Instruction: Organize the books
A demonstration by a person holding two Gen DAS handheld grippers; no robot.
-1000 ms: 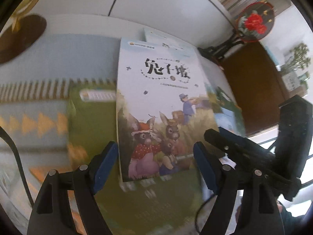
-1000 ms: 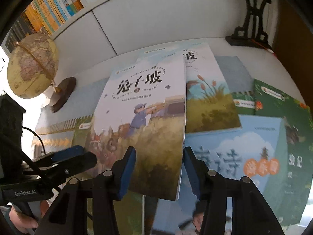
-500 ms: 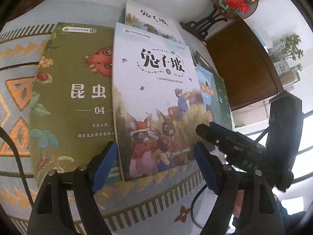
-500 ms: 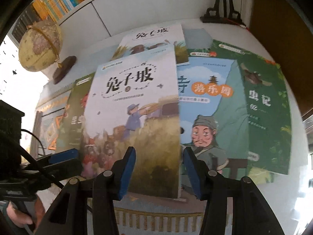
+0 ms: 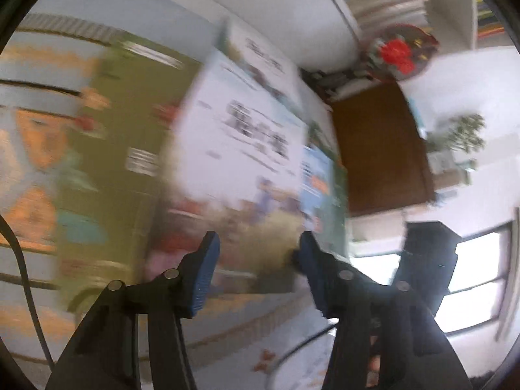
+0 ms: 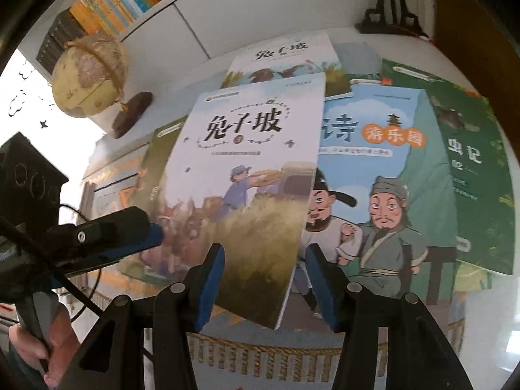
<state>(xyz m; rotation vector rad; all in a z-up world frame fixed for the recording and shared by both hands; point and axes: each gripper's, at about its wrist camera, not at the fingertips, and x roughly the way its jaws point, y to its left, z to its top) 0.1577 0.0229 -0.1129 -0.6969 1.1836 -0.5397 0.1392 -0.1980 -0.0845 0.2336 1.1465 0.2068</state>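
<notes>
Since the earlier frames, your left jaws have just been closing, and the rabbit book (image 5: 240, 149) has tipped and slid up-left in the left wrist view.

Left wrist view: it is badly smeared. Your left gripper (image 5: 256, 260) sits at lower centre with the book's bottom edge in the gap between its blue pads. I cannot tell whether they press on the cover. The olive insect book (image 5: 130, 136) lies to the left, on the patterned cloth (image 5: 29, 149). Your right gripper (image 5: 383, 279) reaches in from the lower right towards the book's right-hand bottom corner.

Right wrist view: this one is sharp. The rabbit book (image 6: 247, 175) fills the centre, its near right corner lifted off the poetry book (image 6: 380, 169) beneath it. Your right gripper (image 6: 263, 276) has that lower edge between its jaws at a middling width. A gap shows by the right pad, so no clamp is evident. Your left gripper (image 6: 130, 230) comes in from the left edge, its tip at the book's left side. A second rabbit book (image 6: 286, 55) lies behind, and a dark green book (image 6: 468, 162) lies at the right. A globe (image 6: 87, 78) stands on the bench at upper left.

You look to be picking the top book off the scattered pile. Next you need a firm pinch on its lower edge. Then raise it clear, keeping the books beneath in place.
</notes>
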